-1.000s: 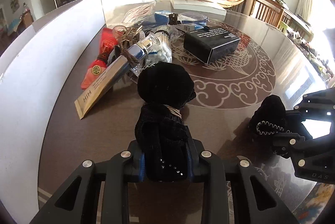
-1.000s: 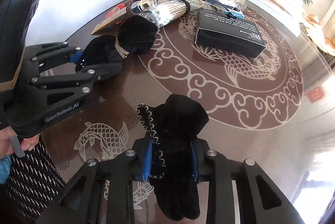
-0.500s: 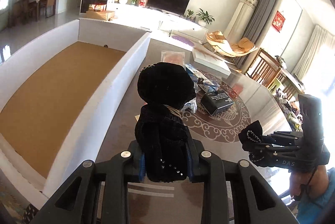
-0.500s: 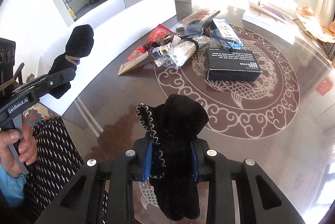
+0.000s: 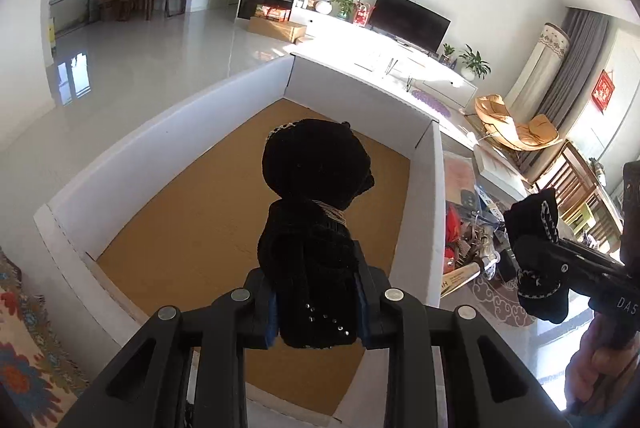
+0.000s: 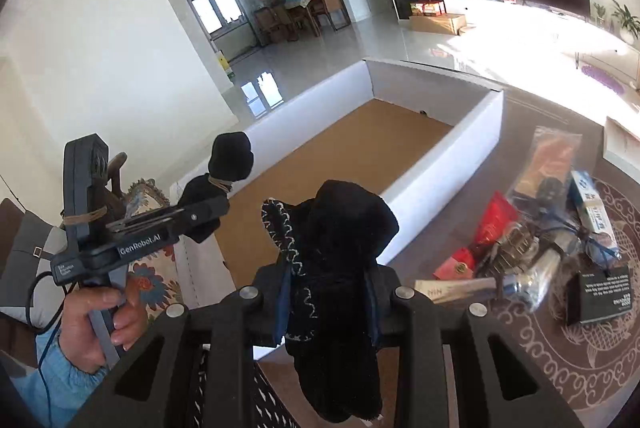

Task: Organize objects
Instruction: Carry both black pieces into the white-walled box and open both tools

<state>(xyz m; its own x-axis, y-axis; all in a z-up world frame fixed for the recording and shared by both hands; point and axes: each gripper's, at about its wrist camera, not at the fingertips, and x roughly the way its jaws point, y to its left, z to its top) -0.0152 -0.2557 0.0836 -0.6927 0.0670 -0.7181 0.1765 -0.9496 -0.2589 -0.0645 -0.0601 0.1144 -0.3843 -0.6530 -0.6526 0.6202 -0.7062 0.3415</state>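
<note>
A black velvet pouch (image 5: pixel 316 228) is clamped in the left gripper (image 5: pixel 318 302) above the white box (image 5: pixel 416 228), a second pouch (image 6: pixel 340 268) is clamped in the right gripper (image 6: pixel 328 302), and release is needed next.

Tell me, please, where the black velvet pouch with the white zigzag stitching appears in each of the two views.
Left wrist view: black velvet pouch at the right edge, clamped in the right gripper.
Right wrist view: bottom centre, between that gripper's fingers.
Shared landmark: the white box with a brown floor.
</note>
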